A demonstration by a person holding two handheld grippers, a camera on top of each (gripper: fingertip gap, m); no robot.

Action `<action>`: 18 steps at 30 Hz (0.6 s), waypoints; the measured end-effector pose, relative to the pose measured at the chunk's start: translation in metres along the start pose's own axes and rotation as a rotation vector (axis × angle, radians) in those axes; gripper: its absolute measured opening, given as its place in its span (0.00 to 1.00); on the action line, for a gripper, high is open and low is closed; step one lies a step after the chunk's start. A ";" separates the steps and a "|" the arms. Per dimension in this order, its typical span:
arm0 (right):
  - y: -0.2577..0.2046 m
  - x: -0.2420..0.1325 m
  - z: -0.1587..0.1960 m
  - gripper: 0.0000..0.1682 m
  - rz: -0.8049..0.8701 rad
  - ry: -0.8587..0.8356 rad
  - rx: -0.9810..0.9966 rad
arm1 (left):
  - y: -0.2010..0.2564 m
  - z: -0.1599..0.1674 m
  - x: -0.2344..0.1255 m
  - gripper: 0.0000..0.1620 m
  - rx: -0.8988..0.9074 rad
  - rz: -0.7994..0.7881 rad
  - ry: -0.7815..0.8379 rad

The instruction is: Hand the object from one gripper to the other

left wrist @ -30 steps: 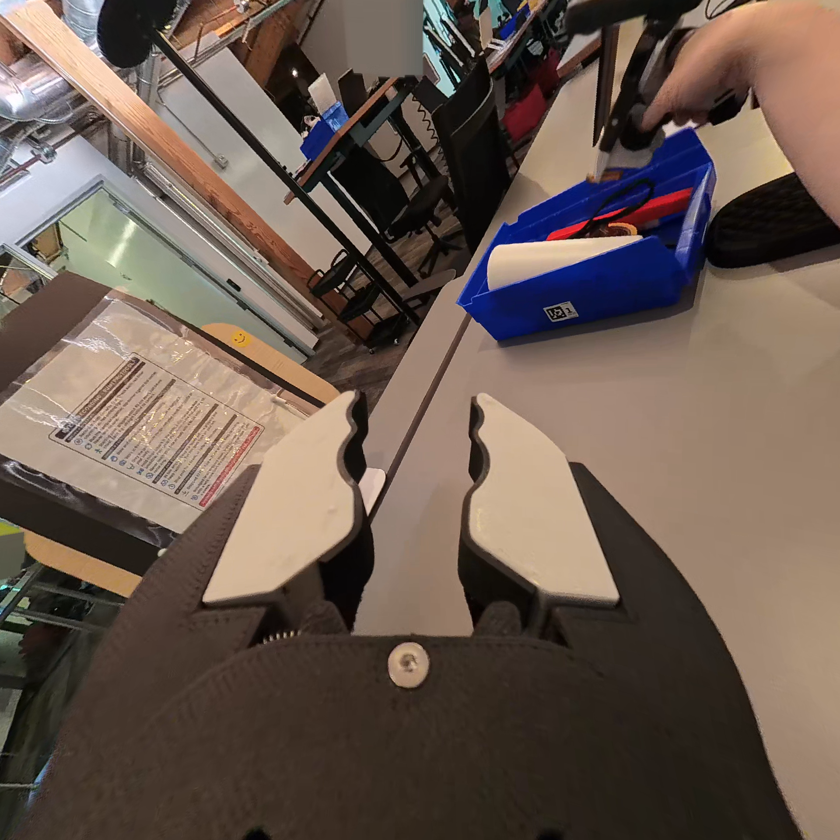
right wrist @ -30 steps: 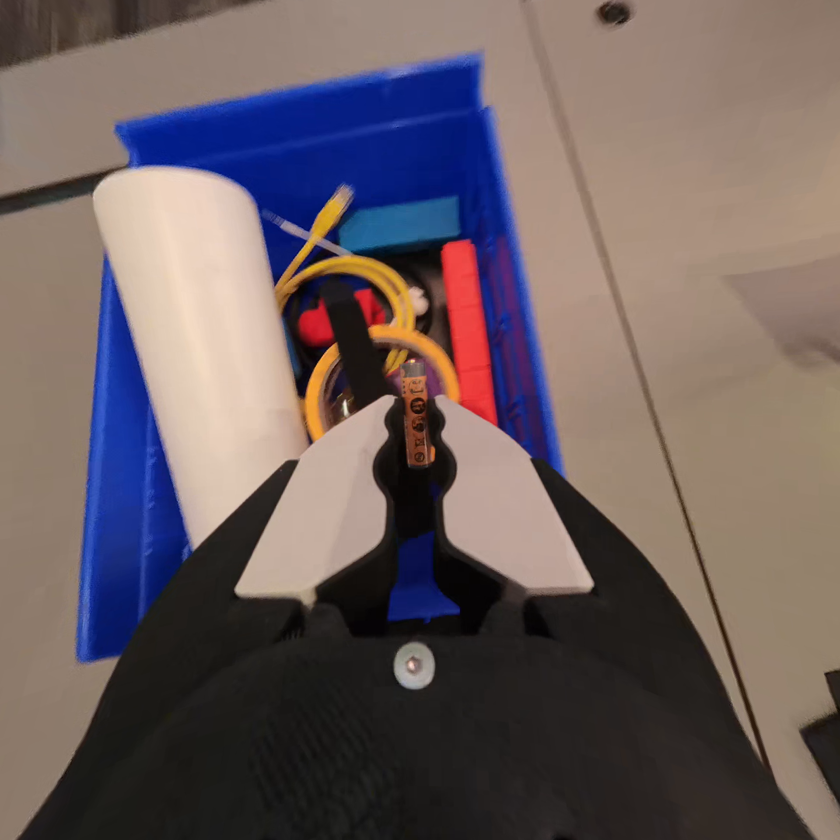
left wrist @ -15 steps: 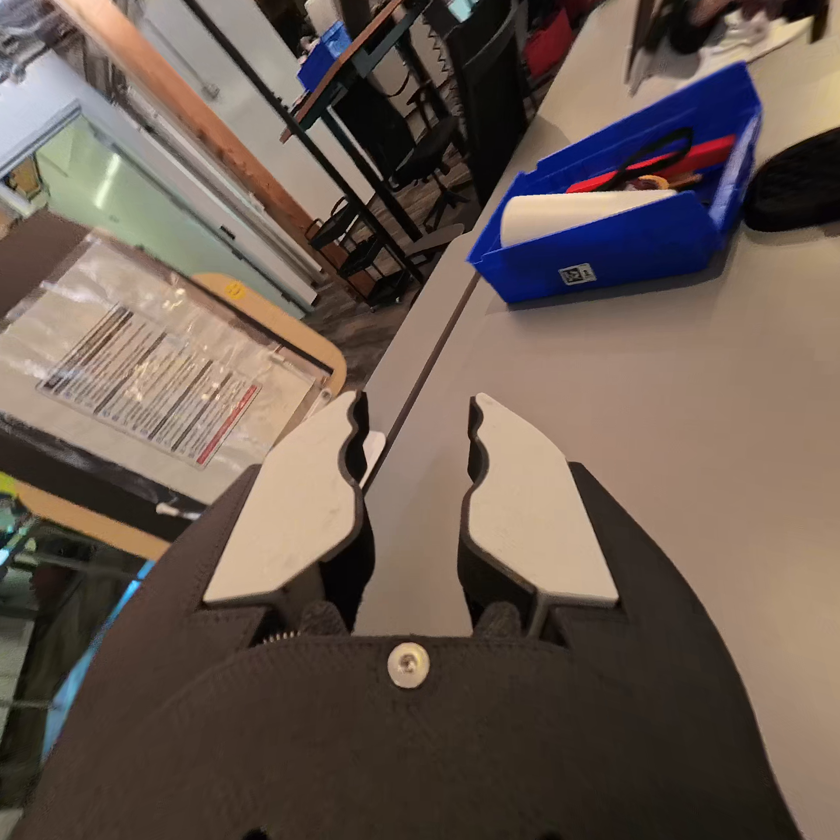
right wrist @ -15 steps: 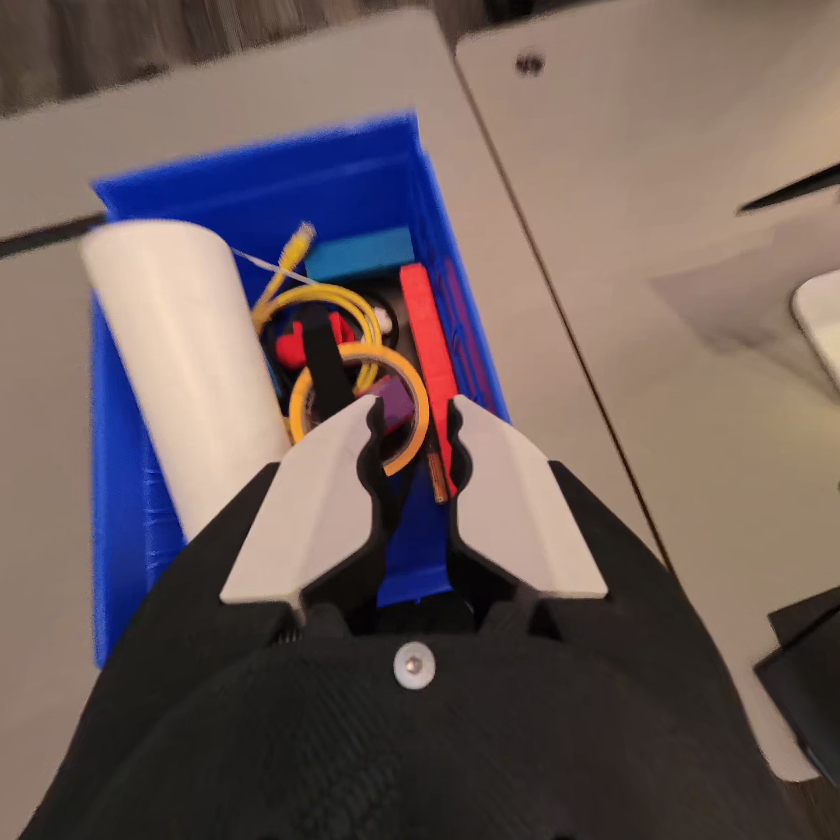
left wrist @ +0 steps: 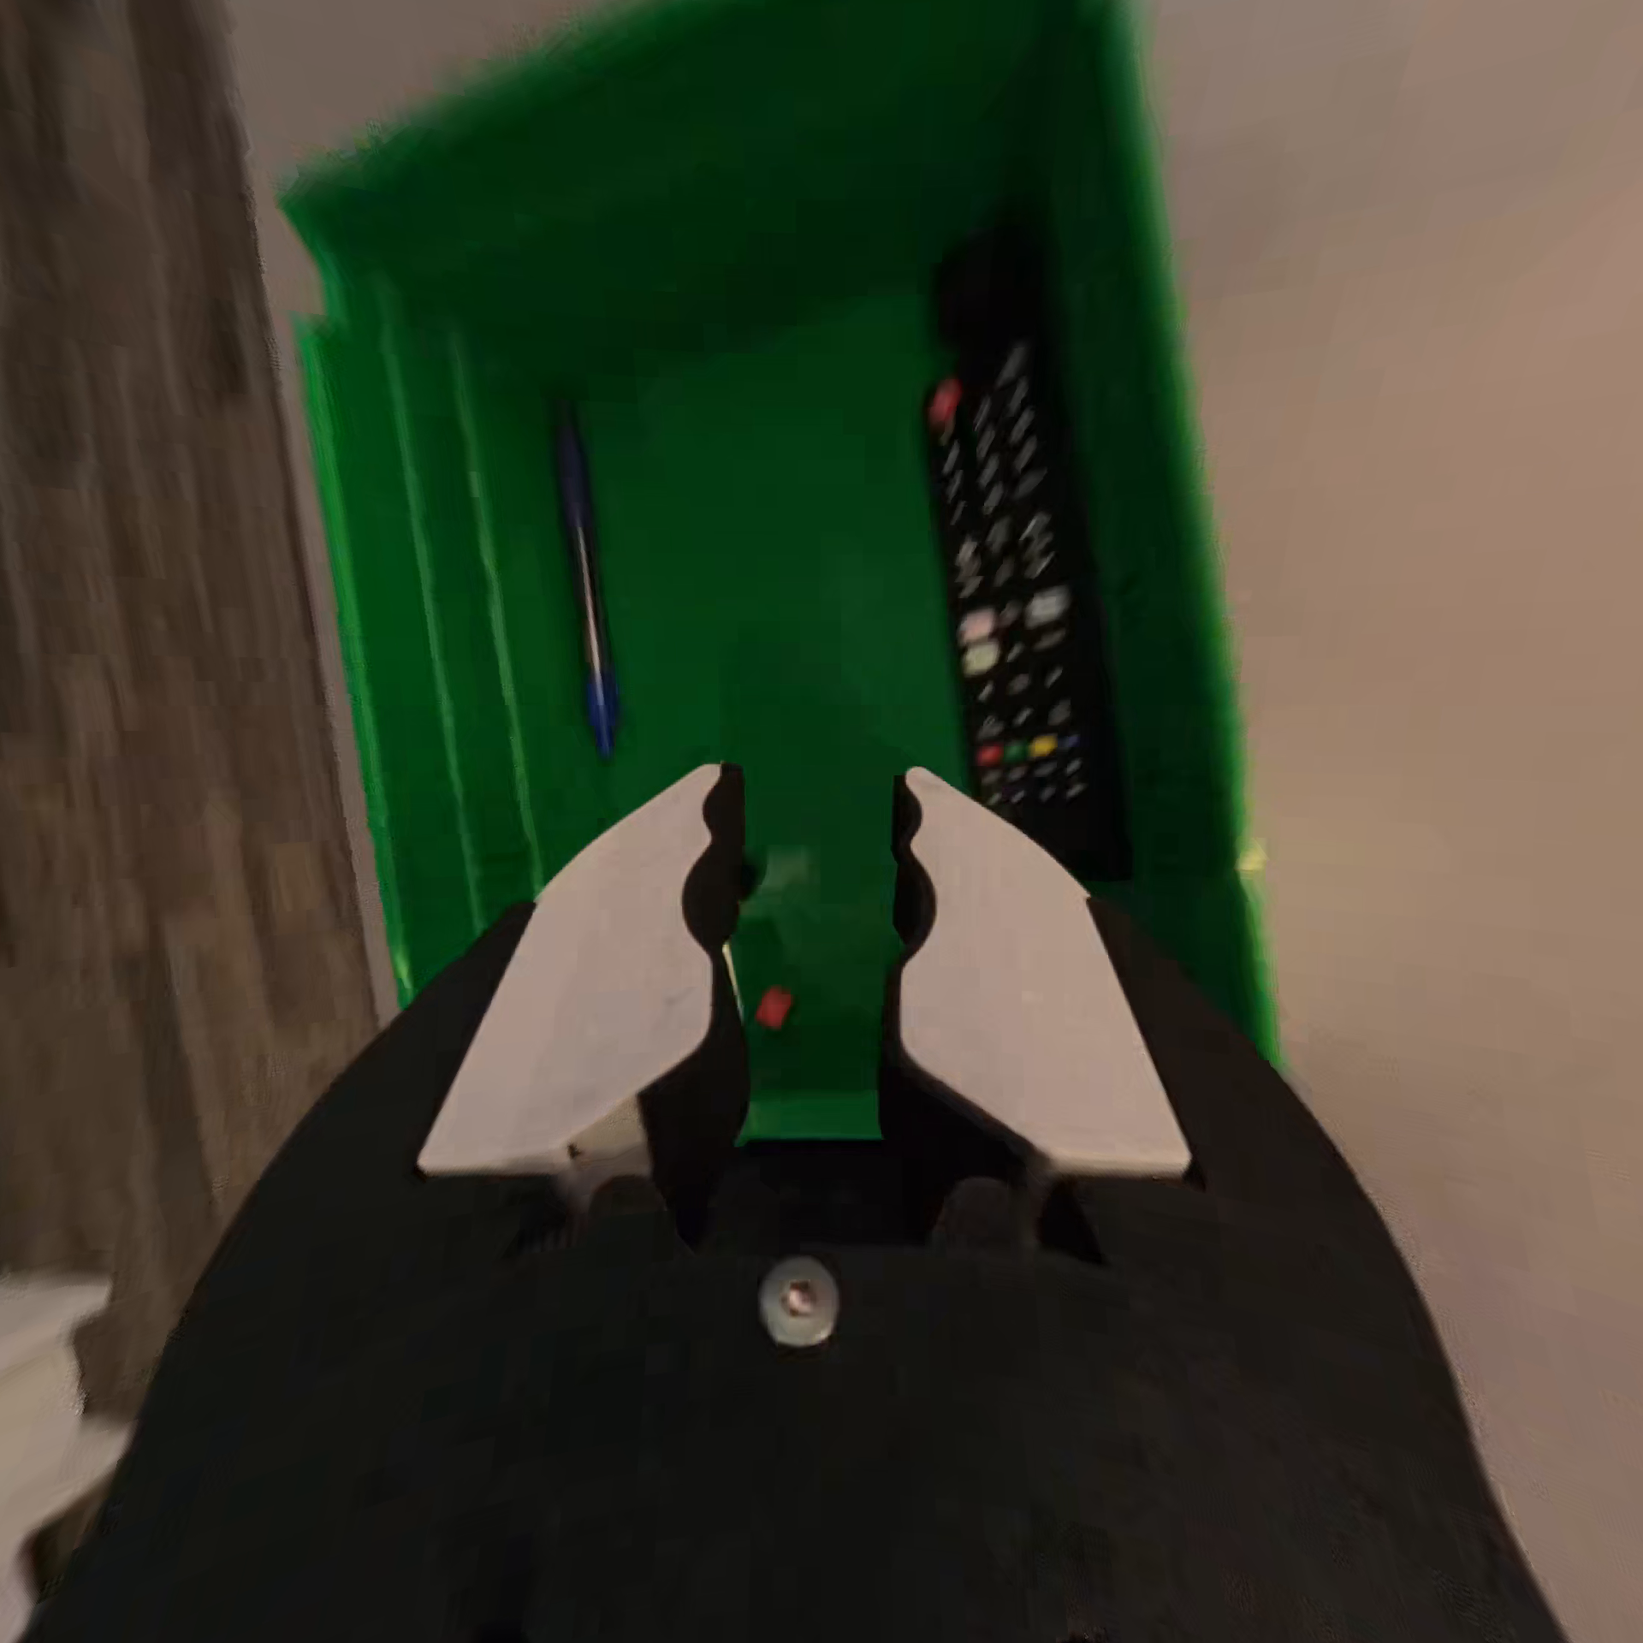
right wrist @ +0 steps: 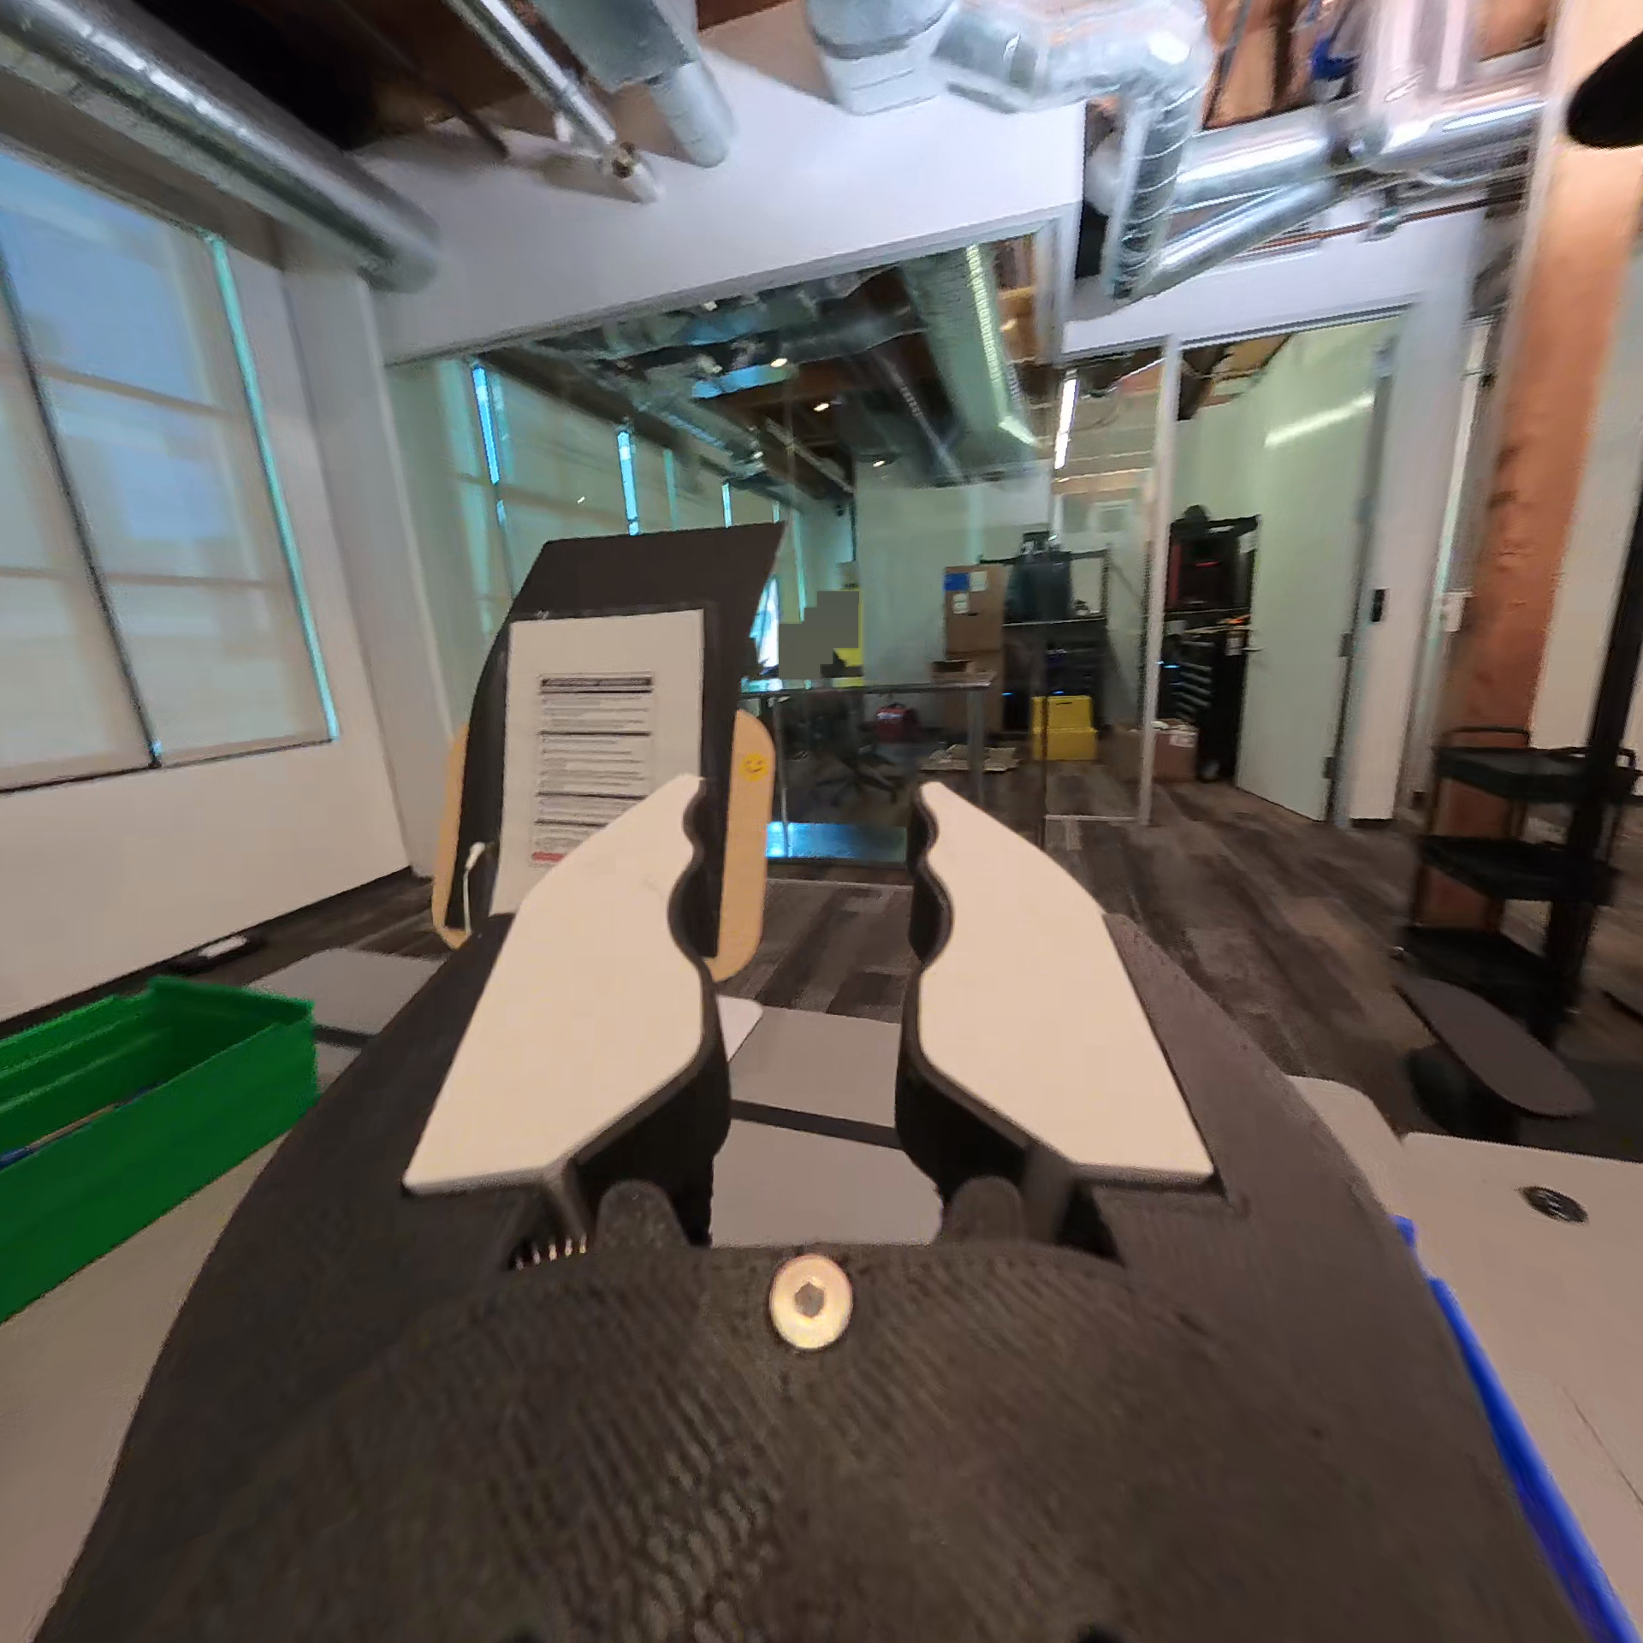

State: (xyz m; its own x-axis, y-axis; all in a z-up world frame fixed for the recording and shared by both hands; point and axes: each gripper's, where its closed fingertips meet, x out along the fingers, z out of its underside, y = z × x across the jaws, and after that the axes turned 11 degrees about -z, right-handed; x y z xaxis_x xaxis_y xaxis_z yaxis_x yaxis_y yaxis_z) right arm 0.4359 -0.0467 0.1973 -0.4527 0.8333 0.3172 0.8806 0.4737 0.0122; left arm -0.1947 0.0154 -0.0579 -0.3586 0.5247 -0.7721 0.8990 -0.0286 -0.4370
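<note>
My left gripper (left wrist: 816, 778) is open and empty, pointing down into a green bin (left wrist: 711, 133). In the bin lie a blue pen (left wrist: 587, 578) on the left, a black remote (left wrist: 1022, 605) along the right wall, and a small red piece (left wrist: 773, 1009) between my fingers' bases. This view is blurred. My right gripper (right wrist: 809, 787) is open and empty, held level and facing the room. The green bin also shows in the right wrist view (right wrist: 133, 1093), low on the left.
The rim of a blue bin (right wrist: 1511, 1467) shows at lower right on the grey table (right wrist: 89, 1422). A black board with a paper sheet (right wrist: 613, 711) stands beyond the table. A black cart (right wrist: 1529, 853) stands at right. Wood-look floor (left wrist: 133, 622) lies left of the green bin. The gap from one gripper's tips to the other's is roughly 70 cm.
My right gripper let go of a small orange cylinder into the blue bin, opened, and rose to face the room. My left gripper swung from the table view to over the green bin.
</note>
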 end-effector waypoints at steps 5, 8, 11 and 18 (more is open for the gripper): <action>-0.027 0.031 0.022 0.25 -0.064 -0.110 -0.046 | -0.010 0.071 0.057 0.22 0.054 0.072 -0.370; -0.041 0.044 0.034 0.25 -0.089 -0.172 -0.103 | -0.015 0.081 0.065 0.23 0.054 0.098 -0.390; -0.052 0.053 0.043 0.25 -0.107 -0.219 -0.159 | -0.016 0.092 0.069 0.23 0.051 0.108 -0.446; -0.074 0.061 0.052 0.25 -0.171 -0.273 -0.245 | -0.019 0.094 0.081 0.20 0.045 0.086 -0.452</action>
State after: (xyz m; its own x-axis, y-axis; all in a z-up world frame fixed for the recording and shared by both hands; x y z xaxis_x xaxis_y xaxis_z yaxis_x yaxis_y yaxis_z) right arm 0.3363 -0.0159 0.1663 -0.5872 0.8089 0.0278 0.7817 0.5579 0.2787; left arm -0.2641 -0.0210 -0.1559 -0.3662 0.0952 -0.9256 0.9220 -0.0975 -0.3748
